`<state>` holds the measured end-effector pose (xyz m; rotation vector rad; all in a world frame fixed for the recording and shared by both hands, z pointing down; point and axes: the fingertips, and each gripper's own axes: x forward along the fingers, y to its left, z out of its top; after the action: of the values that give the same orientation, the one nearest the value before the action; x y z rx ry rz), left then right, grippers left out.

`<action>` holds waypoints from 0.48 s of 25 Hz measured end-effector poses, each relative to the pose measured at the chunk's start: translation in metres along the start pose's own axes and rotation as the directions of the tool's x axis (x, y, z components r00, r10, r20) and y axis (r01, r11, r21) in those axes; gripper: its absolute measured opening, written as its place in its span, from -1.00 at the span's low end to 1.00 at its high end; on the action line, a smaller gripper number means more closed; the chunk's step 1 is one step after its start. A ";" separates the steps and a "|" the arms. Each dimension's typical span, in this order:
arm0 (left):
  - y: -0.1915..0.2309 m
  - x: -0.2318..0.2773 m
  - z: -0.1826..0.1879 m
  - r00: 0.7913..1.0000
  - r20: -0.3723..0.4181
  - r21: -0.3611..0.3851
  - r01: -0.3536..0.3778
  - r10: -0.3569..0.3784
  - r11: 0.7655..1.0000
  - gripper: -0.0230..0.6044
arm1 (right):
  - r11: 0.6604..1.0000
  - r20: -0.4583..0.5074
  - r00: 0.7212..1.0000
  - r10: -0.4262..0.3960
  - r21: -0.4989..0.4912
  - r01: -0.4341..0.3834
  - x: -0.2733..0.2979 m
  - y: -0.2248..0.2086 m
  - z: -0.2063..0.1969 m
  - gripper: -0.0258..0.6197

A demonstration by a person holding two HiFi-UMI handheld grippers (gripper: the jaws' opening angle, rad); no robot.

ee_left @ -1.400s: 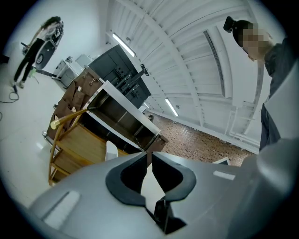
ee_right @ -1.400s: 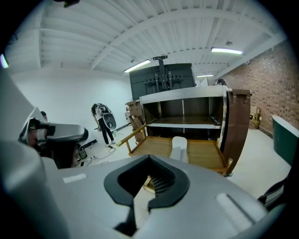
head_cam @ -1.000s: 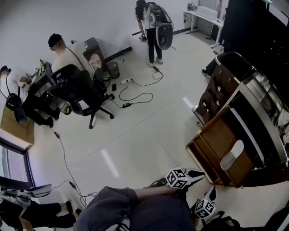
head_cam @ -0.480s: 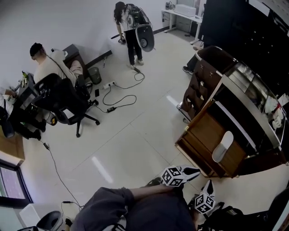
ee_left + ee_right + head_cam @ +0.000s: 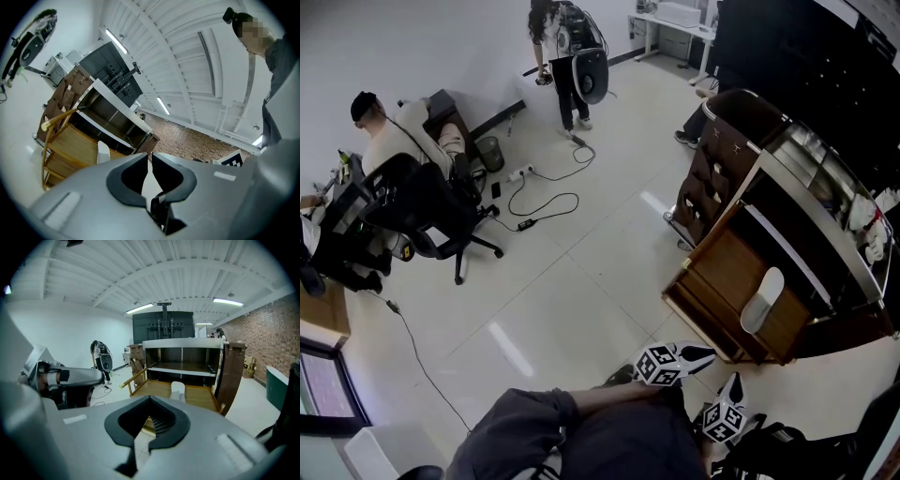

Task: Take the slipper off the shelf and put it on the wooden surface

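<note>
A white slipper (image 5: 763, 300) lies on the low wooden surface (image 5: 724, 277) in front of the dark open shelf (image 5: 811, 220). It also shows in the left gripper view as the slipper (image 5: 103, 153) on the wood (image 5: 70, 152), and in the right gripper view as the slipper (image 5: 177, 390) below the shelf (image 5: 183, 365). Both grippers hang near my body, well short of the wood. The left gripper (image 5: 703, 355) (image 5: 150, 157) is shut and holds nothing. Beside it, the right gripper (image 5: 739, 384) (image 5: 149, 399) is shut too, nothing between its jaws.
A brown drawer cabinet (image 5: 719, 155) stands behind the wooden surface. Across the white tiled floor are a black office chair (image 5: 431, 202), a seated person (image 5: 389, 136), a standing person (image 5: 562, 52) and loose cables (image 5: 542, 202). My own knee (image 5: 572, 431) fills the bottom.
The head view has swung, so the room slid left and up in the picture. The slipper stays on the wood. Both grippers keep their place and stay shut.
</note>
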<state>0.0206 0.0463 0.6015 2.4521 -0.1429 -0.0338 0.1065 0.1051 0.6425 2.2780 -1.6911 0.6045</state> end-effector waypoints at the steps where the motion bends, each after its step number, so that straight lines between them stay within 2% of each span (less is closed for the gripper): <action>1: 0.001 0.000 0.001 1.000 0.002 -0.002 0.000 0.000 1.000 -0.78 | 1.000 0.002 1.000 0.001 -0.003 -0.001 0.001 0.001 0.002 -0.92; 12: 0.007 -0.001 0.006 1.000 0.009 -0.008 -0.006 0.006 1.000 -0.78 | 1.000 0.003 1.000 0.015 -0.024 -0.015 0.009 0.008 0.008 -0.92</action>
<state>0.0182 0.0372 0.6016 2.4437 -0.1533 -0.0428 0.1025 0.0917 0.6389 2.2528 -1.7091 0.5803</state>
